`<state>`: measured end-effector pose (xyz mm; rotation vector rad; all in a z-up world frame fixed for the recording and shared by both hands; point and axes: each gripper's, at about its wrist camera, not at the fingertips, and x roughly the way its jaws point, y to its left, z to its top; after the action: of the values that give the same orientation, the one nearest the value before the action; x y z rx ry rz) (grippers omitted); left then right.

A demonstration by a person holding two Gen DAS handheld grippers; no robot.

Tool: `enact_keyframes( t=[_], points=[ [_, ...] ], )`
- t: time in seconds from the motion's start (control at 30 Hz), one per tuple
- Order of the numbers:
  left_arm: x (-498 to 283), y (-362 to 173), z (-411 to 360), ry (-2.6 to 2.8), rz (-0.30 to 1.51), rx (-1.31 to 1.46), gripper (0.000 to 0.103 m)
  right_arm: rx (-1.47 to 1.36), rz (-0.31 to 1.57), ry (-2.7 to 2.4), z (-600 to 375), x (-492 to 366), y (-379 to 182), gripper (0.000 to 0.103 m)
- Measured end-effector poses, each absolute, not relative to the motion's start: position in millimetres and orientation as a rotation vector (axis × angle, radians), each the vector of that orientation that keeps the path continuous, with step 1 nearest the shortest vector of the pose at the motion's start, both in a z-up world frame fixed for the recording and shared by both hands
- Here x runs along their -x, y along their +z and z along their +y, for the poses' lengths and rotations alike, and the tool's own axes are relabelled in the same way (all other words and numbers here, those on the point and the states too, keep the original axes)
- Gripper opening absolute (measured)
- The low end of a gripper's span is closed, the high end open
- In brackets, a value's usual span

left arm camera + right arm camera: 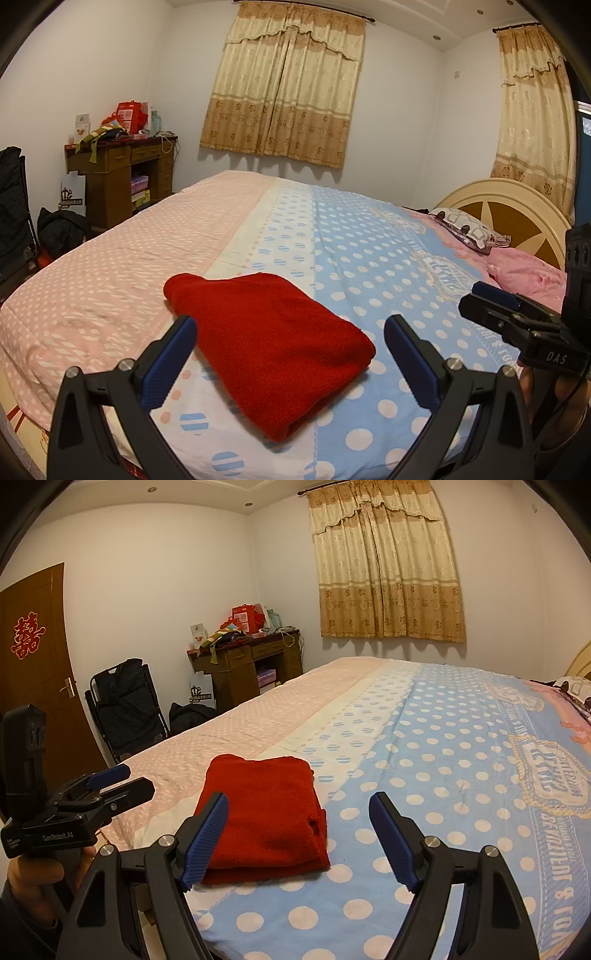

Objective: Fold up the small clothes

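A red knitted garment (273, 343) lies folded into a compact rectangle on the bed's polka-dot cover (369, 266); it also shows in the right wrist view (266, 812). My left gripper (291, 332) is open and empty, held just above the garment's near edge. My right gripper (299, 812) is open and empty, with its left finger (207, 834) over the garment's near left corner. Each gripper shows from the side in the other's view, the right one (491, 299) and the left one (122, 779), both apart from the cloth.
The bed has a pink half (129, 258) and a blue half. Pillows (469, 229) and a round headboard (506, 210) are at the right. A cluttered wooden desk (122, 170), a black folding chair (129, 709) and a brown door (37, 657) stand beyond the bed's far side.
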<state>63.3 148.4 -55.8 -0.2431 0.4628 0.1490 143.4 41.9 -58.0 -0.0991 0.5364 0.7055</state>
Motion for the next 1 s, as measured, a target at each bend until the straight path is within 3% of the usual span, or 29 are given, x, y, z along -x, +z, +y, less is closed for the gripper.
enact_keyframes(
  t=[1.0],
  points=[
    [-63, -49, 137, 0.18, 0.459, 0.155, 0.103, 0.097, 0.537, 0.71, 47, -136, -61, 0.079]
  ],
)
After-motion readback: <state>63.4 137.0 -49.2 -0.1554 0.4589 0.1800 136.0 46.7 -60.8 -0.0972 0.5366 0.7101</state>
